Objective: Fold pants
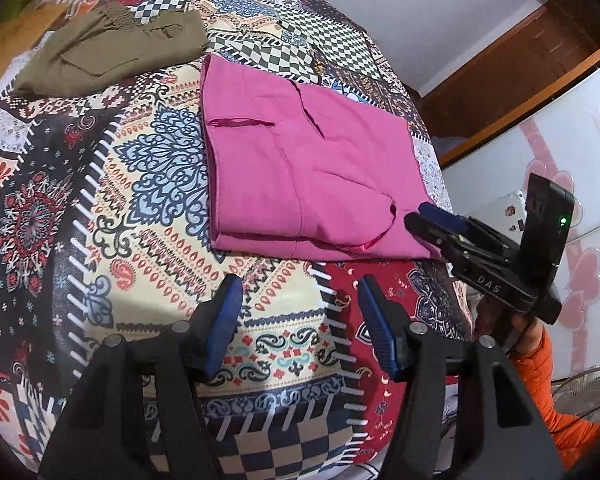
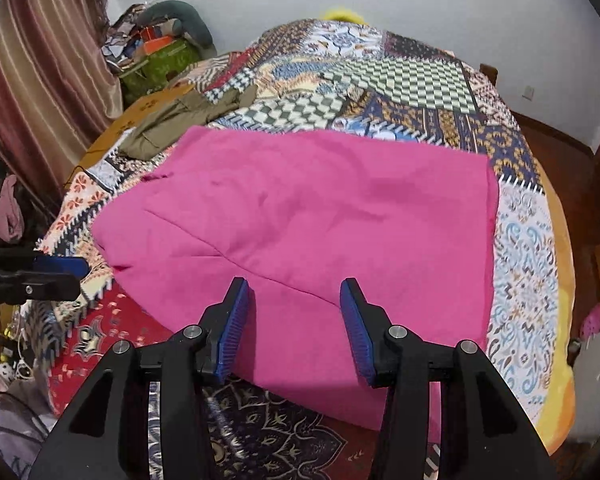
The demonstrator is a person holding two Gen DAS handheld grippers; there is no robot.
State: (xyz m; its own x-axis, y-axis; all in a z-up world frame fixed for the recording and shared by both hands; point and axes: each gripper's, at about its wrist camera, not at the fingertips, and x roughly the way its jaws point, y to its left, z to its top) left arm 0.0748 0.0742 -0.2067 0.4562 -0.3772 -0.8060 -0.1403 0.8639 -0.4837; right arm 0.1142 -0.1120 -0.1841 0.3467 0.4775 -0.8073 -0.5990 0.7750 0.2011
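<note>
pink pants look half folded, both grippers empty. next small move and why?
Probably lower the right hand-held gripper onto the near edge of the pink pants and pinch it. Its jaws stand open just above that edge, nothing between them; the left hand-held gripper, also open, is over the bedspread, short of the cloth.

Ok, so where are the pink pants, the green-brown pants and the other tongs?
pink pants (image 2: pixel 300 208): right wrist view, middle of the flat top layer.
green-brown pants (image 1: pixel 112 50): left wrist view, on the fabric near the pocket.
right tongs (image 1: pixel 428 218): left wrist view, at the tips beside the pink pants' corner.
</note>
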